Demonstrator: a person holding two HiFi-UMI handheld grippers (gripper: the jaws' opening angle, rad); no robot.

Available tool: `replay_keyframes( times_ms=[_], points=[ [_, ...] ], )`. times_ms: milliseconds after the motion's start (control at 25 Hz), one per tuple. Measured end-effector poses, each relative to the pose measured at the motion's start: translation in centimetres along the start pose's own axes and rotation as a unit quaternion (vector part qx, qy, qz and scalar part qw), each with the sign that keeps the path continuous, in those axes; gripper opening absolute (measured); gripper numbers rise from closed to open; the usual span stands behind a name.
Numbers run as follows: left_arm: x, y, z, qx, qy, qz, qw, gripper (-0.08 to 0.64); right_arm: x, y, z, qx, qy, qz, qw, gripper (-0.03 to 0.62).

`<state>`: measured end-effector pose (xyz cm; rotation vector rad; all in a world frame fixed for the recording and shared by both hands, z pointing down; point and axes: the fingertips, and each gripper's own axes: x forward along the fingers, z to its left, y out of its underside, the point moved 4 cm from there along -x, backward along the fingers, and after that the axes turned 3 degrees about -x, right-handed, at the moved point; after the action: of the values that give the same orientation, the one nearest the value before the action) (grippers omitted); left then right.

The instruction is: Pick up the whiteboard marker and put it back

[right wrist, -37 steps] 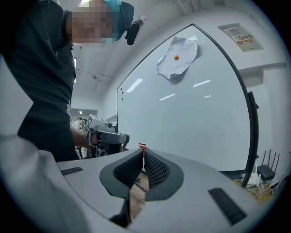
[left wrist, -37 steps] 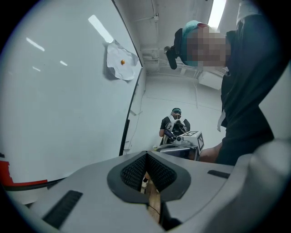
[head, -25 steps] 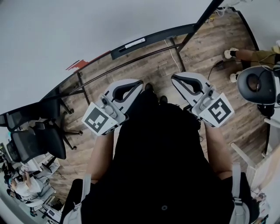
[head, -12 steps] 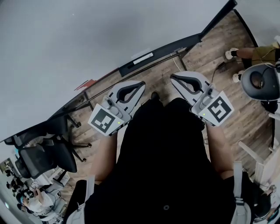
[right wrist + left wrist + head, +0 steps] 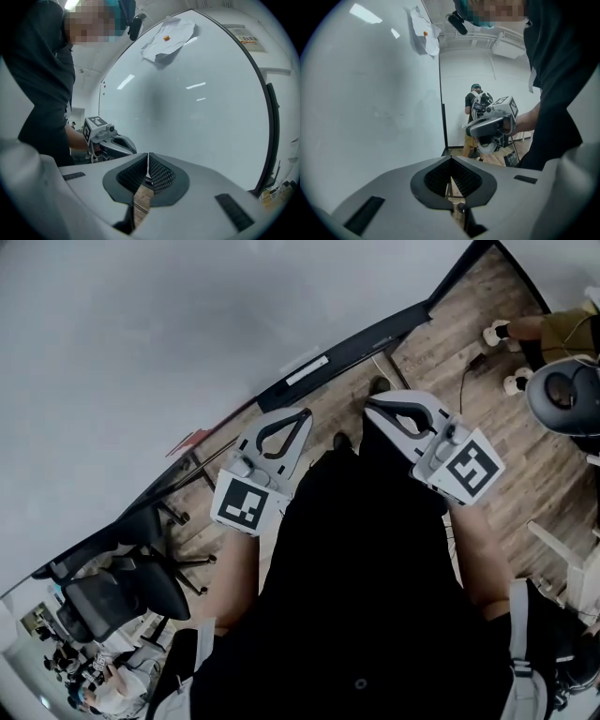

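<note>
The whiteboard marker is hard to pick out for sure in any of the 3 views. In the head view, a thin white thing (image 5: 307,368) lies on the black tray (image 5: 375,338) under the big whiteboard (image 5: 141,352), and I think it may be the marker. It lies flat, and its long side runs along the tray. The left gripper (image 5: 302,416) and the right gripper (image 5: 368,402) are held out in front of the person, above the wood floor (image 5: 469,324), and both point toward the tray. The thin white thing is just ahead of the left gripper and does not touch it. The right gripper is a bit more off to the side, so the left one looks like the nearer one to reach. A black chair (image 5: 122,582) stands well apart on the left. In the left gripper view, the 2 jaws are pressed together with nothing between them. The whiteboard fills the left side, a crumpled paper (image 5: 423,28) sticks near its top, and the tray is not in sight here. In the right gripper view, the 2 jaws also sit closed tight and hold nothing. The board is right ahead, and no marker shows there. To pick it up, I think a gripper must open first and close across the thin white thing's long side.
</note>
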<state>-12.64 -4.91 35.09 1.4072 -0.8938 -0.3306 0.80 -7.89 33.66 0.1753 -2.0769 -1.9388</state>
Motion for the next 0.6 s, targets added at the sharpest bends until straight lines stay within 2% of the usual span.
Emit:
replay_keyframes(
  times_ms=[80,280,600],
  points=[
    [0.6,0.4,0.4,0.019,-0.012,0.026,0.9994,0.012,0.3,0.1,-0.2,-0.003,-0.004,-0.001,1.0,0.021],
    [2.4,2.4,1.5,0.039,-0.048,0.094,0.9936,0.012,0.7,0.0,-1.2,0.0,-0.007,0.002,1.0,0.021],
    [5.9,5.2,2.5,0.092,-0.059,0.198,0.974,0.014,0.4,0.9,-3.2,0.011,-0.003,0.007,1.0,0.021]
  ],
)
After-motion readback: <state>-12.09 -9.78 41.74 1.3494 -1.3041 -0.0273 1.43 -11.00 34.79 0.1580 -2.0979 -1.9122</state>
